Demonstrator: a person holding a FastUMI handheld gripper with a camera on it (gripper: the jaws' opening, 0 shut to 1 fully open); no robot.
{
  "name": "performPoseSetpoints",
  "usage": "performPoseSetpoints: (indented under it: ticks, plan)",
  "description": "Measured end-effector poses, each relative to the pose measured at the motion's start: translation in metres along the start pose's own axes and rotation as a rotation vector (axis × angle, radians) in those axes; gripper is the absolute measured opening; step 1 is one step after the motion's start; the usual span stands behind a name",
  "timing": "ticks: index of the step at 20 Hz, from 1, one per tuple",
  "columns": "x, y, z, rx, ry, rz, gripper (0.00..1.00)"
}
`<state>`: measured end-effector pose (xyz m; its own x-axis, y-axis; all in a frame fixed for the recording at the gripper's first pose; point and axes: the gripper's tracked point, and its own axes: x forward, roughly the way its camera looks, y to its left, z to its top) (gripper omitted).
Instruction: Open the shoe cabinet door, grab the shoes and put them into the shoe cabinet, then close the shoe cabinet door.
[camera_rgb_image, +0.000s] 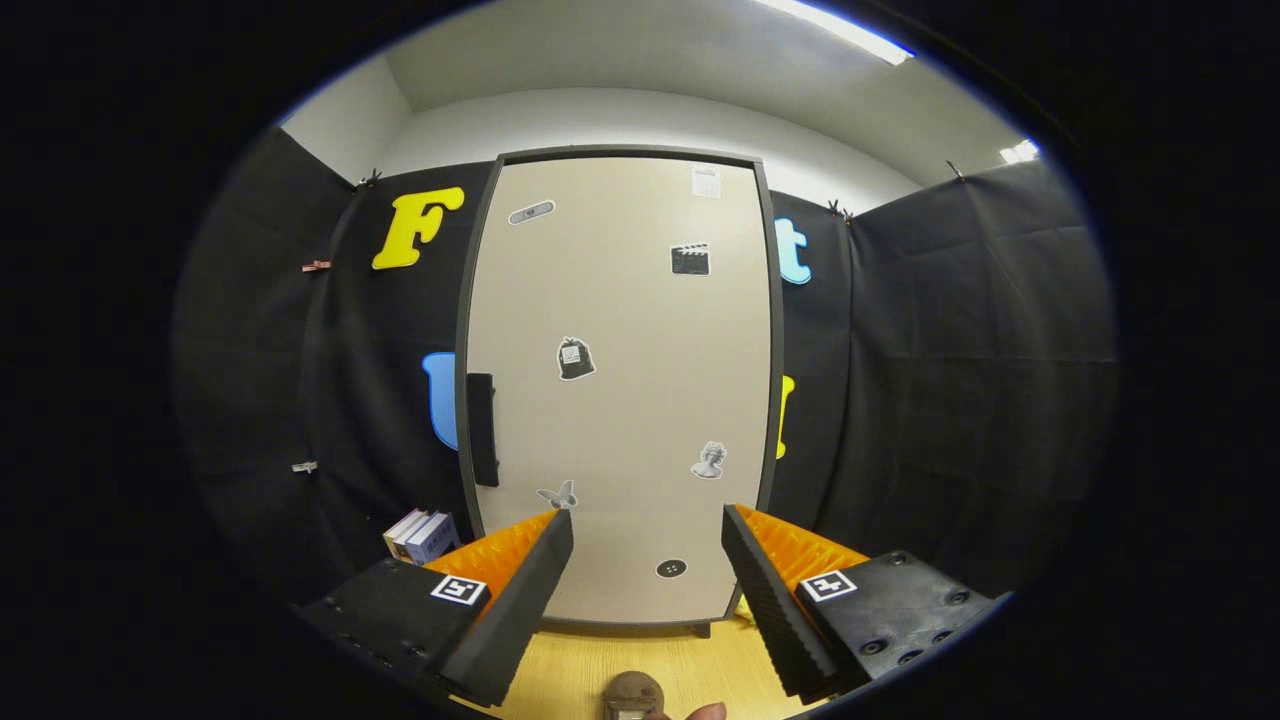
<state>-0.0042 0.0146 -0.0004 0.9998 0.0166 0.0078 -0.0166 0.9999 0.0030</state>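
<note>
Claw gapes wide and empty at the bottom of the frame, facing the shoe cabinet door at centre, still shut, black handle at its left edge; opening, loading, closing all remain

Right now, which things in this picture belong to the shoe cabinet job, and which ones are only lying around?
For the job:
- shoe cabinet door, shut
- black handle on the door's left edge
- gripper, fingers open and holding nothing, the door just ahead of them

Only lying around:
- books on the floor left of the cabinet
- stickers on the door
- wooden floor
</note>
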Motion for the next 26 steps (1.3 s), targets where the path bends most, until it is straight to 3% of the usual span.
performPoseSetpoints:
  ticks: [12, 18, 26]
  plan:
    - [0.045, 0.099, 0.037, 0.051, -0.038, 0.111, 0.97]
    - [0.111, 0.147, 0.014, 0.072, 0.019, 0.119, 0.98]
    - [0.176, 0.175, -0.012, 0.079, 0.052, 0.097, 0.98]
